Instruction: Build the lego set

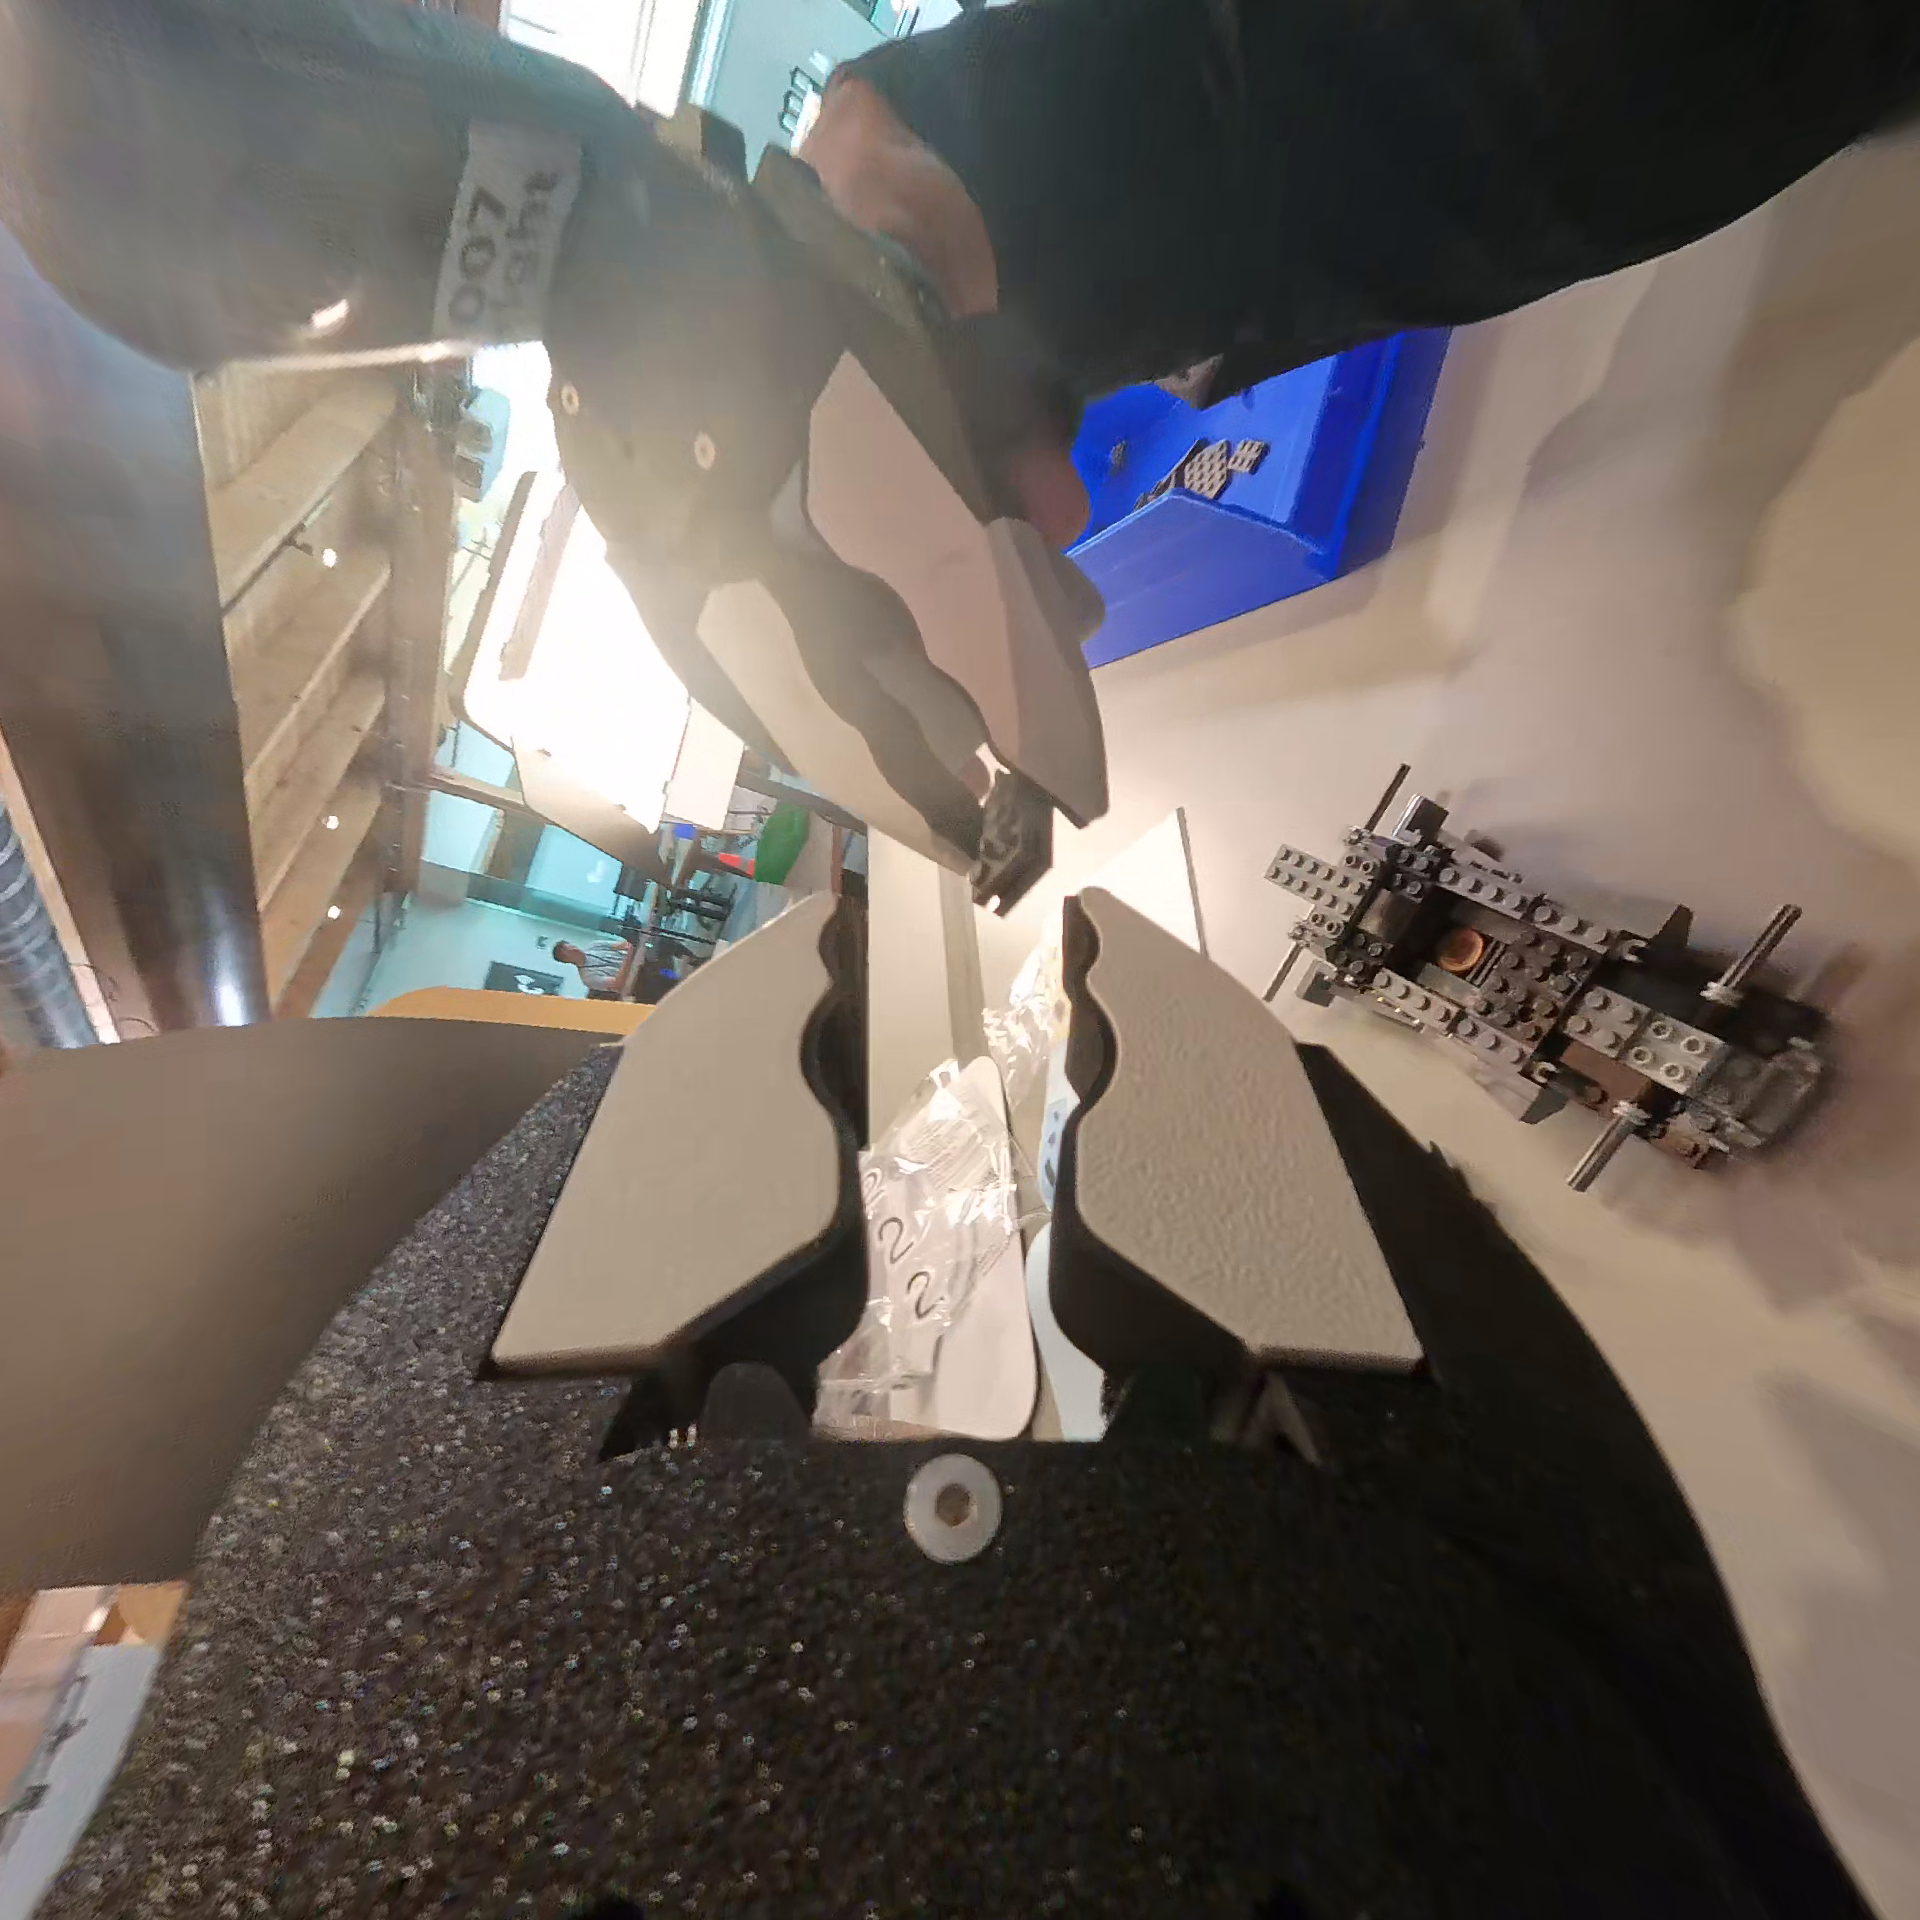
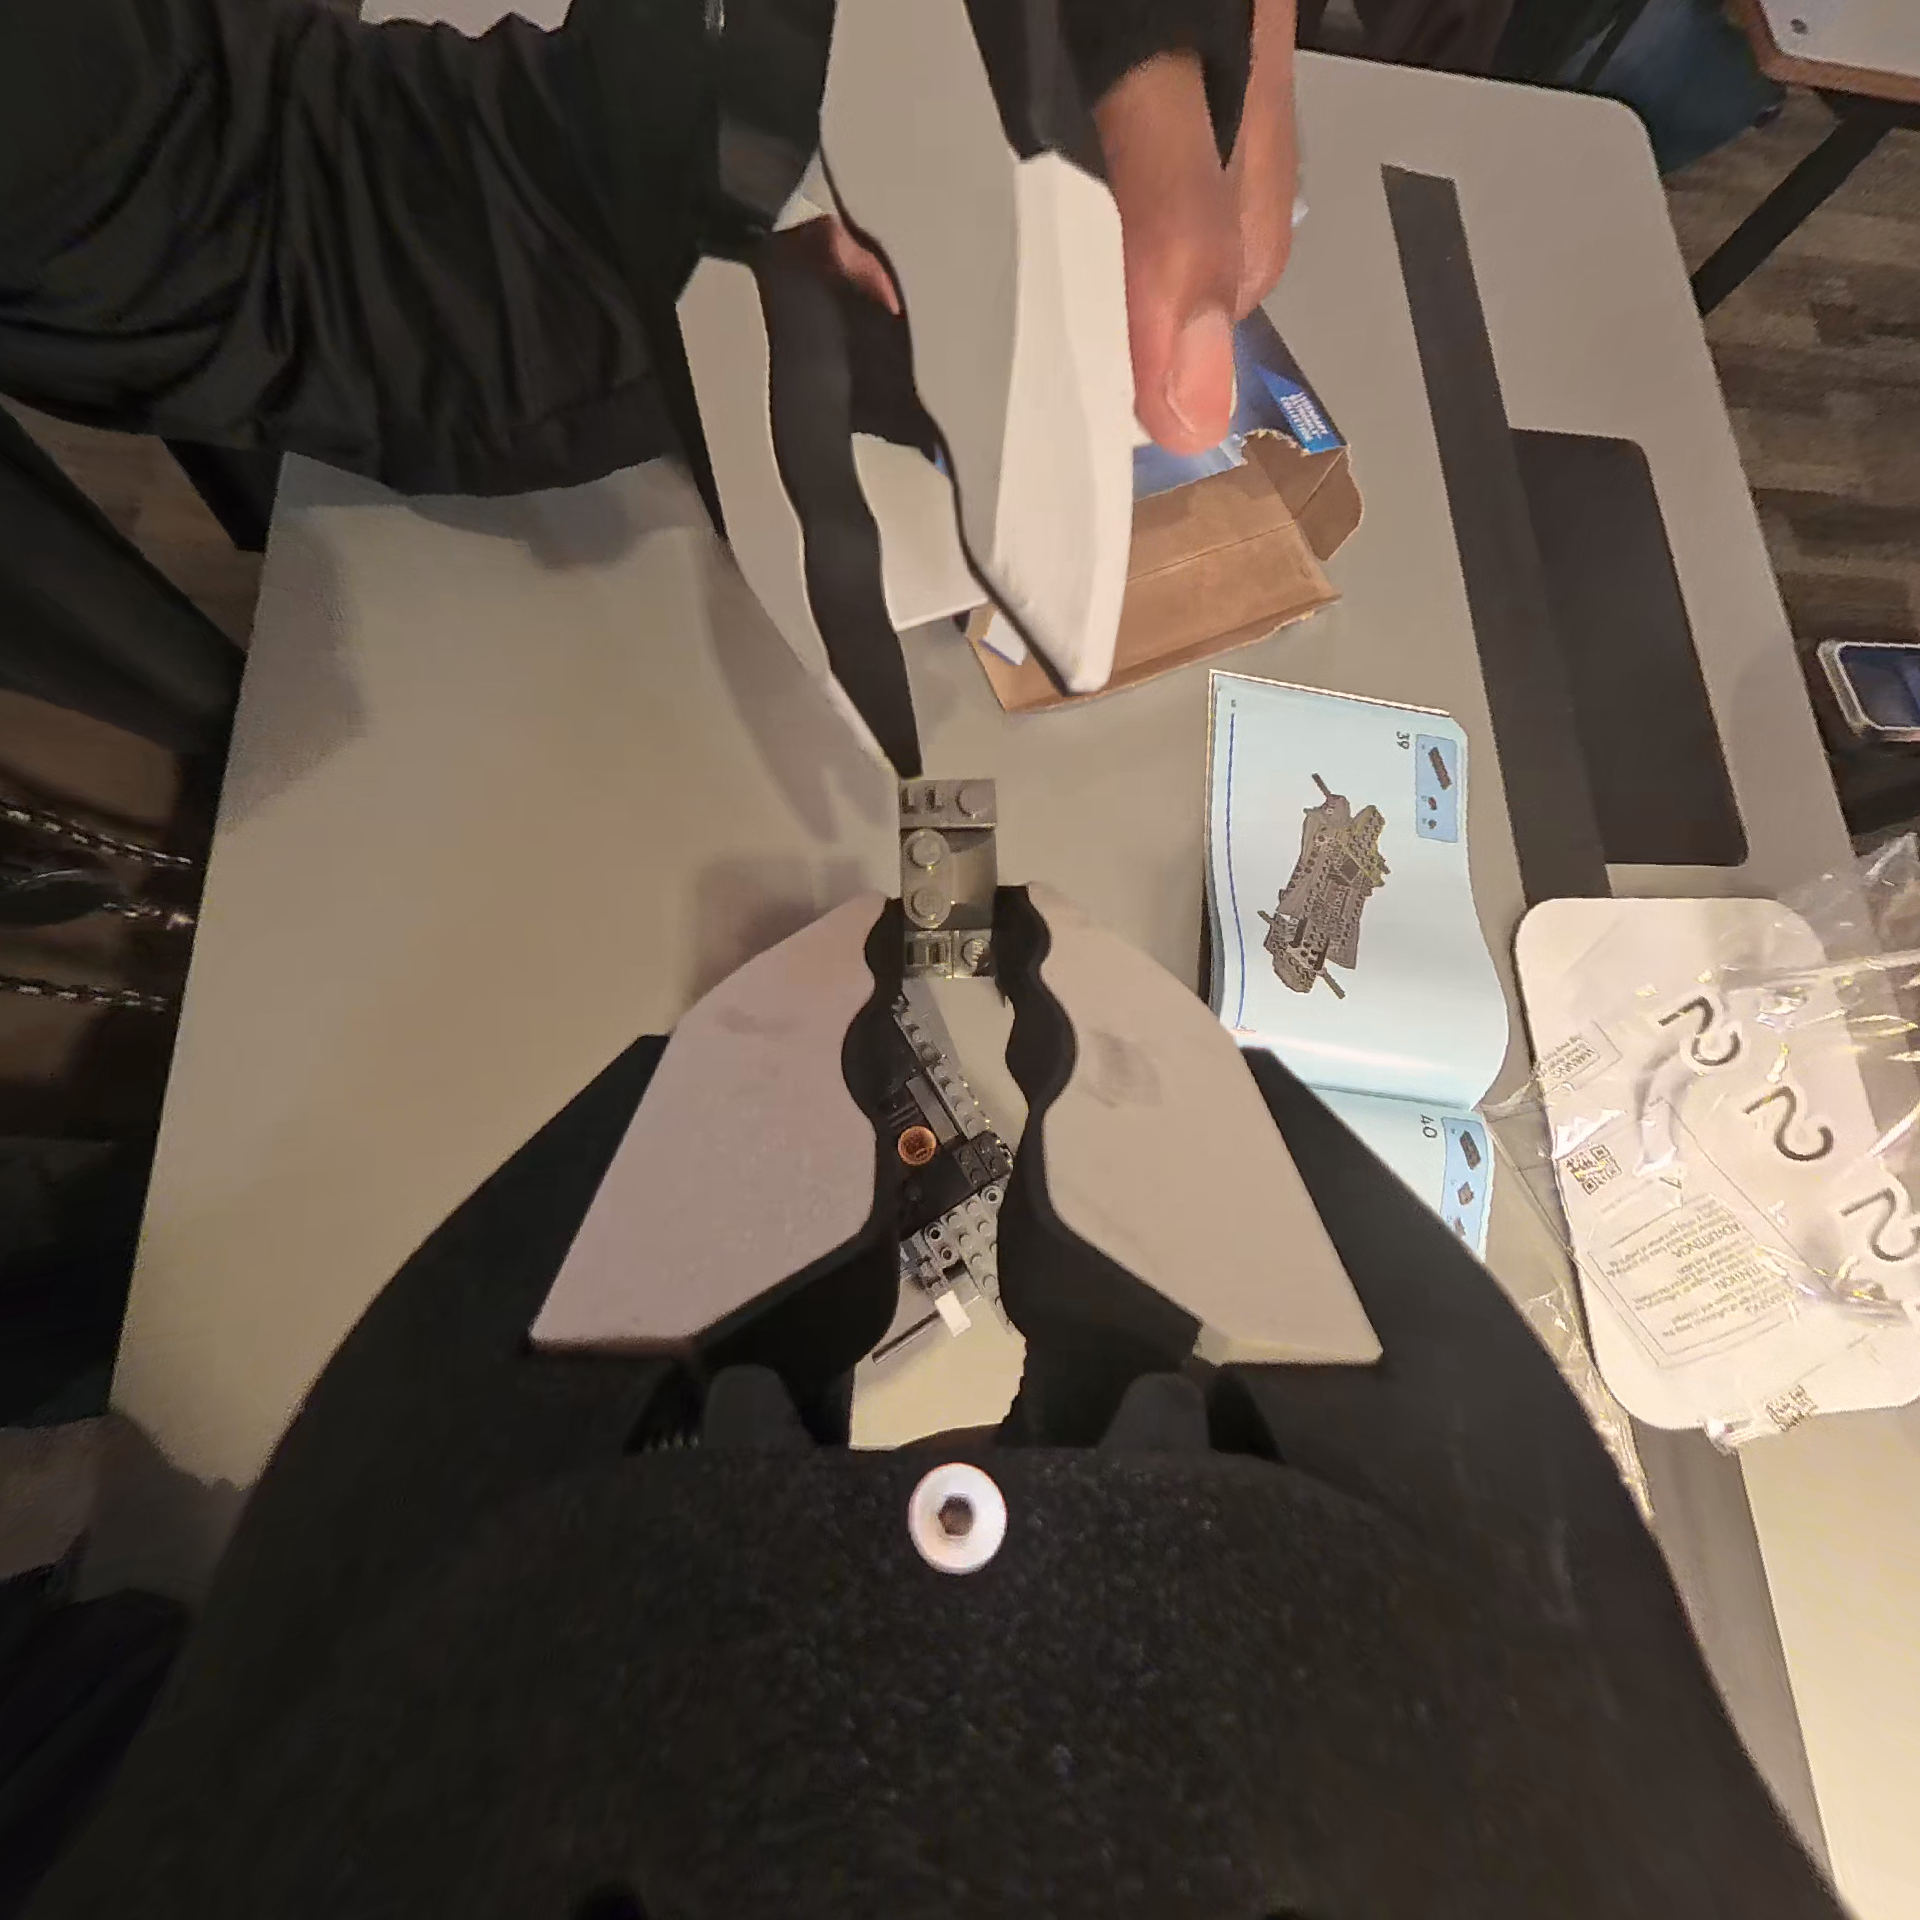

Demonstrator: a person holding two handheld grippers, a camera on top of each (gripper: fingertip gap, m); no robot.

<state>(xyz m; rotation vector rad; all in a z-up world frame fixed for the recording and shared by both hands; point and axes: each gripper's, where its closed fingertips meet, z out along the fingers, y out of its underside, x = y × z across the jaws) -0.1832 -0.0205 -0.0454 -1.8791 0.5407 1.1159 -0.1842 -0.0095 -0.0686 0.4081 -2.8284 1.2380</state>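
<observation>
- Table (image 2: 468,727) first, the biggest thing I see: a pale grey top, with a second table edge butted against it on the right side of my right wrist view.
- Blue bin (image 1: 1278,520) sits on the table at the far side of my left wrist view, a few grey plates lying inside it.
- Torn cardboard box (image 2: 1195,582) lies open beyond the grippers, brown inside and blue-printed outside.
- Instruction booklet (image 2: 1351,894) lies open on pale blue pages, just right of my right gripper's fingers.
- Clear plastic bags (image 2: 1745,1143) lie crumpled on a white card at the right edge, touching the booklet's corner.
- Grey brick model (image 1: 1538,987), with thin axles sticking out at the sides, rests on the table; in the right wrist view it lies below and behind my held piece.
- Left gripper (image 1: 966,914) has its fingers standing moderately apart with nothing between them; only the bags and table show through the gap.
- Right gripper (image 2: 948,914) has its pads closed onto a small grey brick assembly (image 2: 945,862), which sticks out past the fingertips, studs facing the camera.
- Left gripper's tip, seen from the right wrist view, comes right up to the far end of that assembly; I cannot tell whether it touches.
</observation>
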